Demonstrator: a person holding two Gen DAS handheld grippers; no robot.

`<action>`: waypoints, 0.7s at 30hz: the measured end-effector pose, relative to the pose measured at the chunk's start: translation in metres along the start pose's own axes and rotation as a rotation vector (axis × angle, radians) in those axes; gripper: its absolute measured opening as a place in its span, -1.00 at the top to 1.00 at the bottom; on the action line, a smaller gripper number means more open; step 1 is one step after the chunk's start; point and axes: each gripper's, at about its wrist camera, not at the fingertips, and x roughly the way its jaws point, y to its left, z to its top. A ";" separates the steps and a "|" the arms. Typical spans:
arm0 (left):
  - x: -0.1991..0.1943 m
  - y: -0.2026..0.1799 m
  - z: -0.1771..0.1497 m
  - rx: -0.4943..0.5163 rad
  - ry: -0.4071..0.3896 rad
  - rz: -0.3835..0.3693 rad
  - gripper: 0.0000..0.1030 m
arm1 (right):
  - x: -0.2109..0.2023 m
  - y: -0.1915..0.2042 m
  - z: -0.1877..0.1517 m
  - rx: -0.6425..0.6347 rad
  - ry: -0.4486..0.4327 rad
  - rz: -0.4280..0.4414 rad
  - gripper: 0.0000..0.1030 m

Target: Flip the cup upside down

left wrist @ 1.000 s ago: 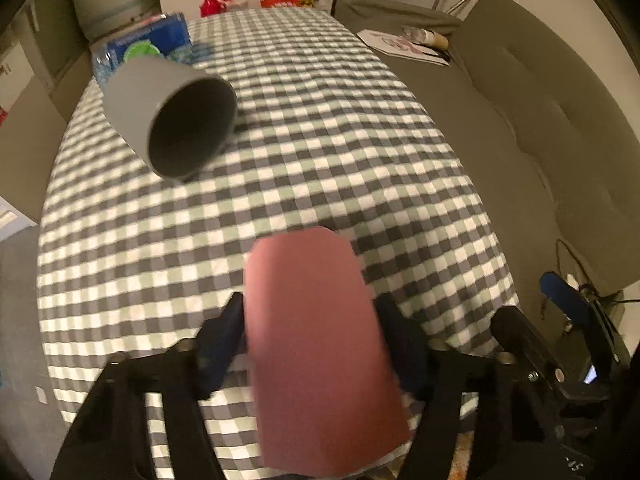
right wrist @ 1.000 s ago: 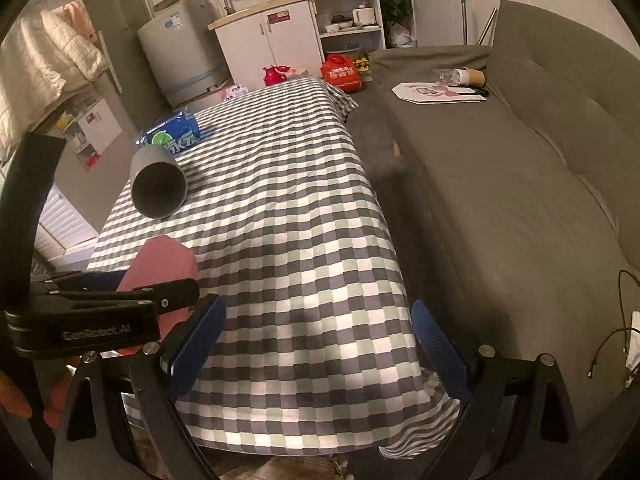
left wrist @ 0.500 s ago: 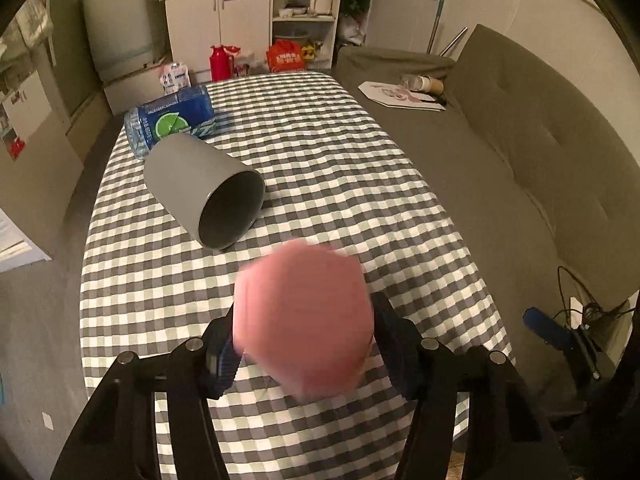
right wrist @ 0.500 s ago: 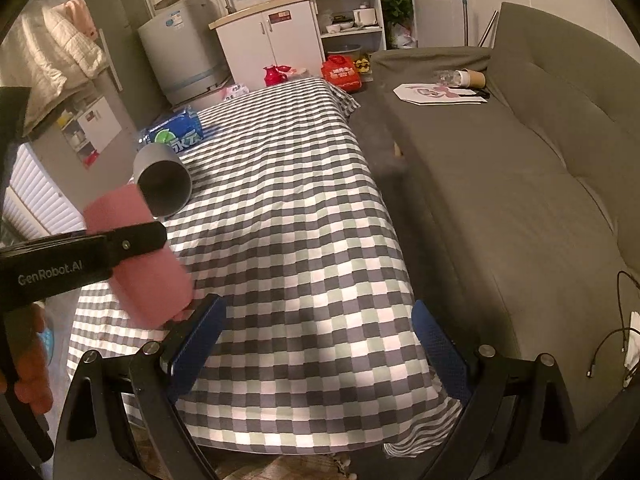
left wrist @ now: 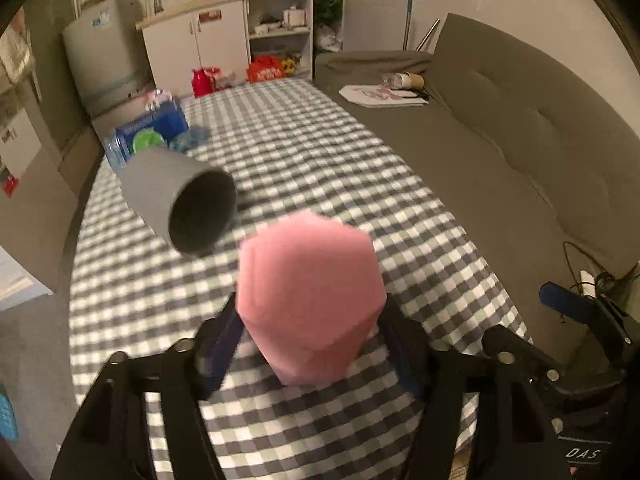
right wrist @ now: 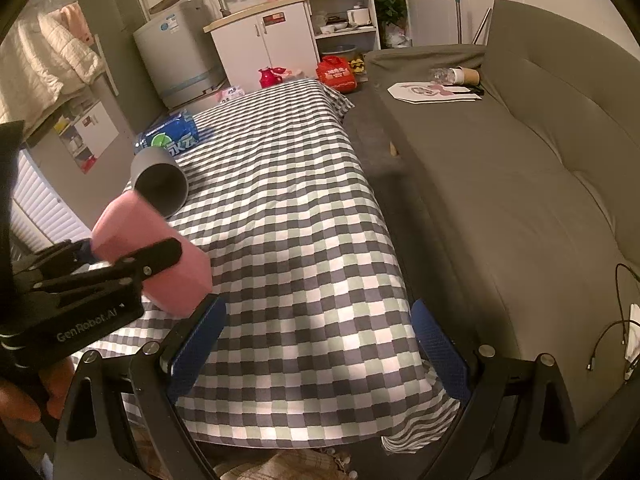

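Left wrist view: my left gripper (left wrist: 308,344) is clamped on the pink cup (left wrist: 308,300), one finger on each side of it. The cup's faceted closed end faces the cam; its other end is hidden from here. It's held in the air above the near end of the checked table (left wrist: 320,168). A grey cup (left wrist: 176,196) lies on its side twd the table's left edge, mouth open to me. Just behind it, a blue pack (left wrist: 148,136) at the far left corner. My right gripper (left wrist: 576,312) shows at the right, off the table edge.

Right wrist view: right gripper (right wrist: 316,344) has its fingers spread wide w/ nothing between them, hovering over the table's (right wrist: 300,200) near edge. Pink cup (right wrist: 152,256) sits in the left gripper (right wrist: 132,268) at the near left corner, tilted, clear of the cloth. Grey cup (right wrist: 160,180) is just beyond it, blue pack (right wrist: 172,138) further back. Sofa (right wrist: 520,200) runs along the table's right side.
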 end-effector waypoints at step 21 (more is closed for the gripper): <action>0.017 0.013 -0.014 -0.069 -0.063 0.024 -0.30 | 0.015 -0.003 -0.006 0.008 0.032 -0.006 -0.83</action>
